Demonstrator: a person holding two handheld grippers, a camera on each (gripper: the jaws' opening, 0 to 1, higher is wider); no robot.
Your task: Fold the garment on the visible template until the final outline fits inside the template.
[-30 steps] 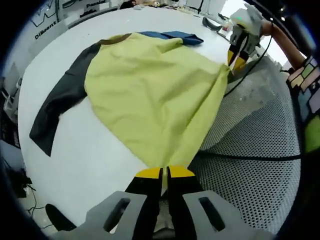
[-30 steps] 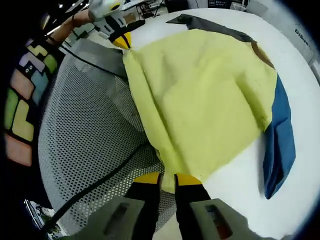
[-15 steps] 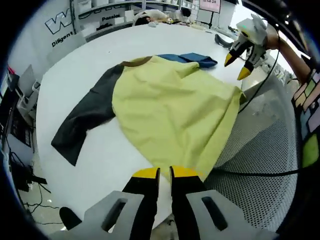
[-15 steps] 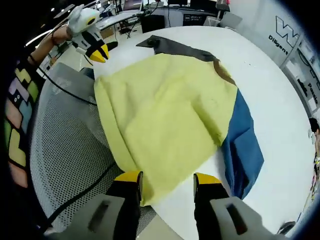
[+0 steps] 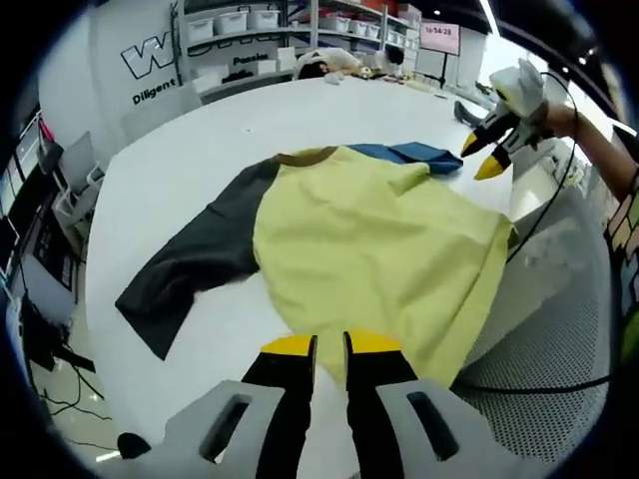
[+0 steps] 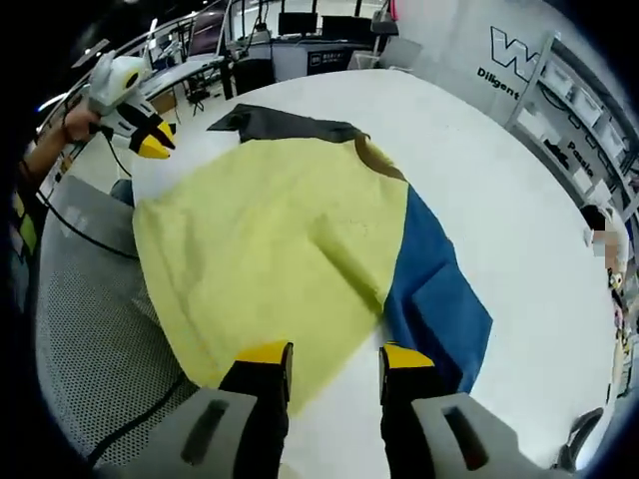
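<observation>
A garment with a yellow body, a dark grey sleeve, a blue sleeve and a brown collar lies spread flat on the white round table. Its hem reaches the table's near edge. My left gripper hovers off the hem corner with a narrow gap between its jaws and nothing in them. My right gripper stands wide open above the other hem corner, beside the blue sleeve, apart from the cloth.
A grey perforated mesh surface borders the table on the hem side, with a black cable across it. Shelves with boxes and desks with monitors stand beyond the table.
Both grippers have let go of the yellow hem and pulled up and away. The right jaws went from shut to wide open. The garment now lies flat on the table.
</observation>
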